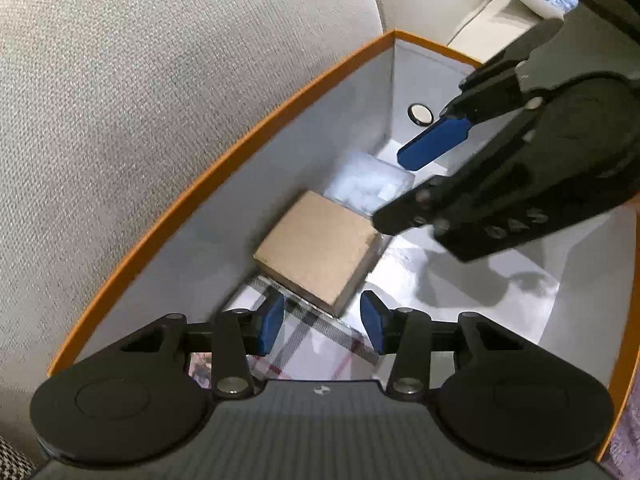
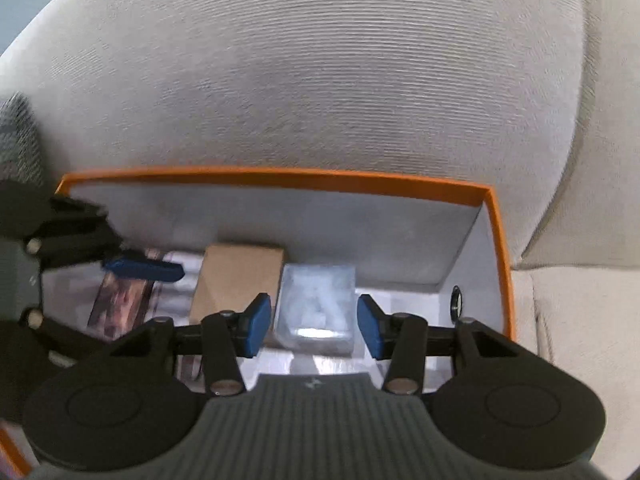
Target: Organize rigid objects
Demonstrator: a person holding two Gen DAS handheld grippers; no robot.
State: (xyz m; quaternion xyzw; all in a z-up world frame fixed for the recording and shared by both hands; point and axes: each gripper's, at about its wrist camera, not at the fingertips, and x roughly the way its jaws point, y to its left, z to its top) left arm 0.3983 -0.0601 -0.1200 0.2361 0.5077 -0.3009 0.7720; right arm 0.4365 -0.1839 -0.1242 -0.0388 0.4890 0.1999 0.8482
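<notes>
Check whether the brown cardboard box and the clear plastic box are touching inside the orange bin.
Touching. The right wrist view shows the brown cardboard box flush against the clear plastic box, no gap along their shared edge; the left wrist view agrees.

An open box (image 1: 224,168) with an orange rim and pale grey inside holds three things in a row along its back wall. A plain brown cardboard box (image 1: 318,246) lies flat in the middle. Touching one side is a clear plastic case (image 1: 366,186); on the other side lies a flat plaid-patterned box (image 1: 316,344).
</notes>
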